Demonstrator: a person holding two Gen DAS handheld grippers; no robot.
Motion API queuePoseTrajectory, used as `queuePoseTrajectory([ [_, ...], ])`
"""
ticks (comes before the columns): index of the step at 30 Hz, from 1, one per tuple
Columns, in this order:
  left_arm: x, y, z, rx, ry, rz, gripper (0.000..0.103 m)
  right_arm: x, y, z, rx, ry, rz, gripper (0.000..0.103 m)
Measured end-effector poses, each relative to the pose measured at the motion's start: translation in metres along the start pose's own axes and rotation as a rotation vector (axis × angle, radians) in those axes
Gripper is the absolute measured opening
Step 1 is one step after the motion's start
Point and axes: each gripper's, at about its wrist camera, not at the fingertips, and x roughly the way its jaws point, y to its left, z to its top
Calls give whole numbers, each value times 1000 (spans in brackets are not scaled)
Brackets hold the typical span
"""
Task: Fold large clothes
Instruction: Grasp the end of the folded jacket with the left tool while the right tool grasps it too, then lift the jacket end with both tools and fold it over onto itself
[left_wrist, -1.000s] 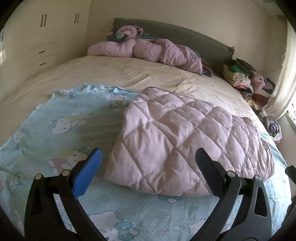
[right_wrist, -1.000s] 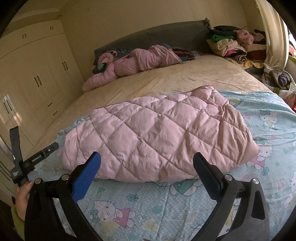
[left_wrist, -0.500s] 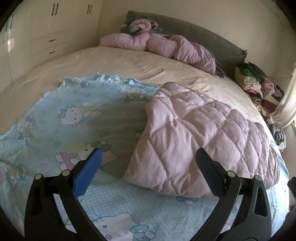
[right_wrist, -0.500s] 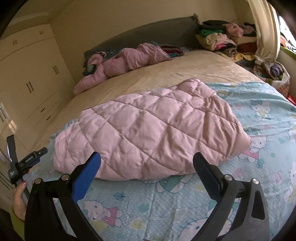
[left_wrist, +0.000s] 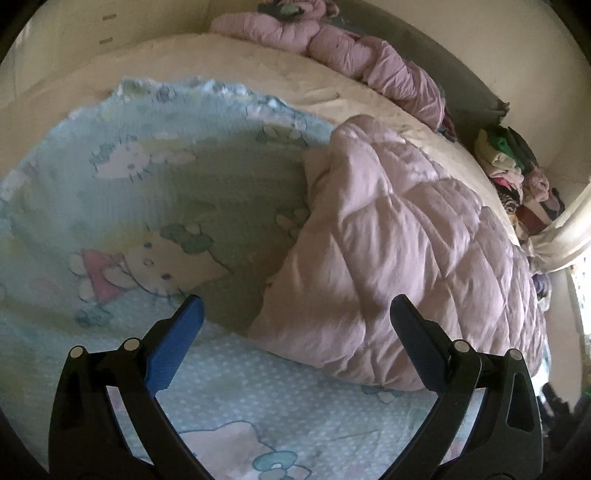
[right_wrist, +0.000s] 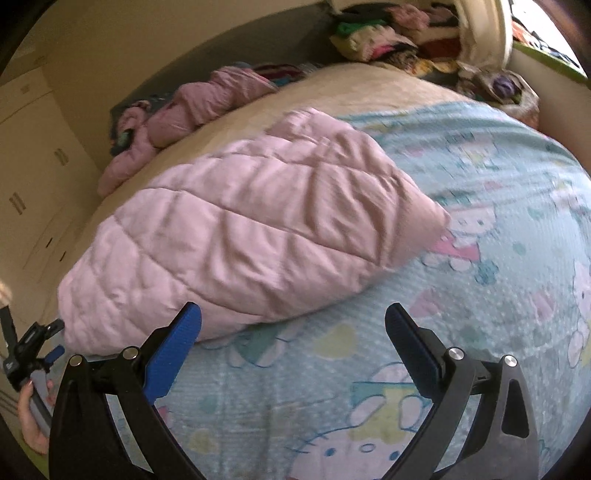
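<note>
A pink quilted garment (left_wrist: 399, 251) lies folded into a thick pad on a light blue cartoon-print blanket (left_wrist: 147, 192) spread over the bed. In the right wrist view the garment (right_wrist: 251, 236) fills the middle, on the same blanket (right_wrist: 498, 258). My left gripper (left_wrist: 295, 314) is open and empty, low over the blanket at the garment's near left corner. My right gripper (right_wrist: 293, 321) is open and empty, just in front of the garment's near edge. The left gripper also shows in the right wrist view (right_wrist: 33, 354), held by a hand at the far left.
A bundled pink duvet (left_wrist: 354, 55) lies at the head of the bed by the grey headboard (right_wrist: 221, 59). A pile of folded clothes (left_wrist: 517, 173) sits at the far right corner. White wardrobes (right_wrist: 29, 155) line the left wall. A curtain (left_wrist: 565, 229) hangs at the right.
Both grippers have moved down and closer to the bed. The left one has swung left, so the garment sits further right in its view. Both stay open.
</note>
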Motion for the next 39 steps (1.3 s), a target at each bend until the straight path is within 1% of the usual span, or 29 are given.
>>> queuePoseTrajectory([
  [5,13,-5,-5,14,27,5,95,20,-27,-2,98,54,1,99],
  [10,24,-4,-6,-8,44,-24,95,43,-52,-3,238,107,59,99],
  [16,36,3,-3,-72,79,-98,95,58,-66,13,324,77,124,99],
  [18,40,4,-4,-101,97,-141,95,66,-71,20,361,74,155,99],
  [20,46,5,-5,-138,123,-203,95,73,-73,28,378,73,184,99],
  [26,55,7,-4,-198,121,-251,95,96,-83,49,416,55,241,99],
  [32,68,9,-3,-287,107,-309,95,106,-75,57,388,37,249,98],
  [33,69,9,-3,-298,108,-319,95,106,-73,57,380,34,248,97],
  [35,72,11,-2,-328,106,-337,95,105,-73,56,376,34,259,91],
  [36,72,11,-2,-339,103,-342,95,105,-73,56,376,35,271,85],
  [39,73,9,-3,-350,78,-347,95,103,-70,56,368,39,291,72],
])
